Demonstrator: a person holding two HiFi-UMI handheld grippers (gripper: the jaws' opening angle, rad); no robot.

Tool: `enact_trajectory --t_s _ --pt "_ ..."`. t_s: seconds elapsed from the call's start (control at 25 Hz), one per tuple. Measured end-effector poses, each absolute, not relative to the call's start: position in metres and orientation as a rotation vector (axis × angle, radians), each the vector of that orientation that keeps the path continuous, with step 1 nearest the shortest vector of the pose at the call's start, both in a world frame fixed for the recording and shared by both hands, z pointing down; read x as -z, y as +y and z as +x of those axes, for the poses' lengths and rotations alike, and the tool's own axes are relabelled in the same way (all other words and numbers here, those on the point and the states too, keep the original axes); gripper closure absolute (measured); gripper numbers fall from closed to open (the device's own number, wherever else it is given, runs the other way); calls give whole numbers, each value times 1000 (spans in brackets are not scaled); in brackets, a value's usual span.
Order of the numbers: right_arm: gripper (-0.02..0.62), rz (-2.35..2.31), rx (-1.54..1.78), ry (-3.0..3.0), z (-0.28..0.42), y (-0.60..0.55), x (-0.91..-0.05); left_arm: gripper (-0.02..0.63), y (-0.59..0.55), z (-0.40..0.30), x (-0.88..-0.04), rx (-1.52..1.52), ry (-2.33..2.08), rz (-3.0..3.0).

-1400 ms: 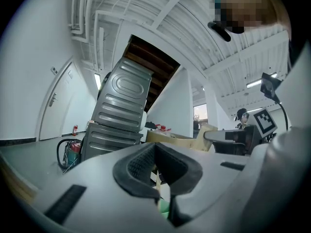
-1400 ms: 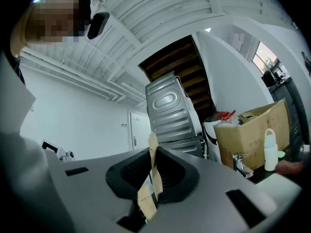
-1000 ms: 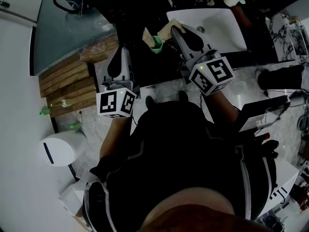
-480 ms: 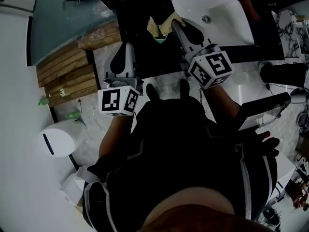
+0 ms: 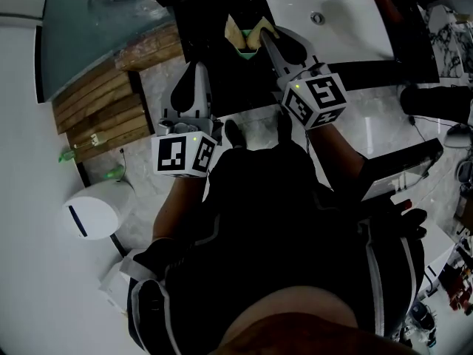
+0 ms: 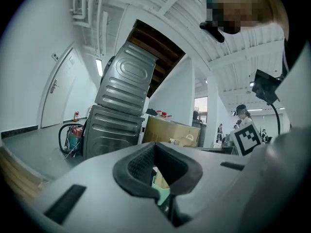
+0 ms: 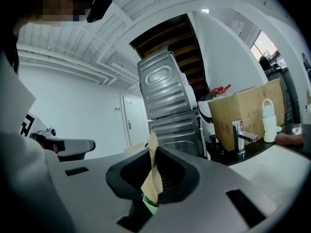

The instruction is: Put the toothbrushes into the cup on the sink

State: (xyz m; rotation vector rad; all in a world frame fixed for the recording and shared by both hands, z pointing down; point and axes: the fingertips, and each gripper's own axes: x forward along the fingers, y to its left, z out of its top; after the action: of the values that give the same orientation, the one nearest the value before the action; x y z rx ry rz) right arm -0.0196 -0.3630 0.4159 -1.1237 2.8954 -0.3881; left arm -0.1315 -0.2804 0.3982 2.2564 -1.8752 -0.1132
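Note:
My right gripper (image 5: 264, 35) is shut on a tan-and-green toothbrush pack (image 5: 244, 37), held over the black counter just left of the white sink (image 5: 355, 32). In the right gripper view the tan card (image 7: 151, 176) stands upright between the pads. My left gripper (image 5: 192, 69) is shut and hangs to the left, in front of the counter edge. A scrap of green and tan (image 6: 161, 184) shows in the hollow of its jaws; I cannot tell whether it is gripped. A white container (image 7: 268, 123) stands beside the tap (image 7: 242, 136).
A black counter (image 5: 222, 80) runs along the sink. Wooden boards (image 5: 96, 120) and a white bin (image 5: 92, 217) lie on the floor at the left. Stacked steel machines (image 6: 121, 113) and a cardboard box (image 7: 248, 103) stand beyond. A dark flat device (image 5: 403, 170) is at the right.
Both grippers have sunk, the right one more, with the pack still in its jaws. The sink has slid toward the top edge of the head view.

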Motion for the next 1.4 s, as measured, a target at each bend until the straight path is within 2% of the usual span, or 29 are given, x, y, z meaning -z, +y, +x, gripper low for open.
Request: enact_trajectory --t_s 1.08,1.2,1.4 --pt "548 -1337 277 2897 -29 -364 -440 600 -285 -143 -407 122 -1731 2344" --pt "495 -1372 240 2880 -27 -362 -432 600 -286 -144 -403 131 -1704 2376" --pt "477 -1458 171 2807 -15 -359 -410 600 -289 -143 -396 164 -1641 2437"
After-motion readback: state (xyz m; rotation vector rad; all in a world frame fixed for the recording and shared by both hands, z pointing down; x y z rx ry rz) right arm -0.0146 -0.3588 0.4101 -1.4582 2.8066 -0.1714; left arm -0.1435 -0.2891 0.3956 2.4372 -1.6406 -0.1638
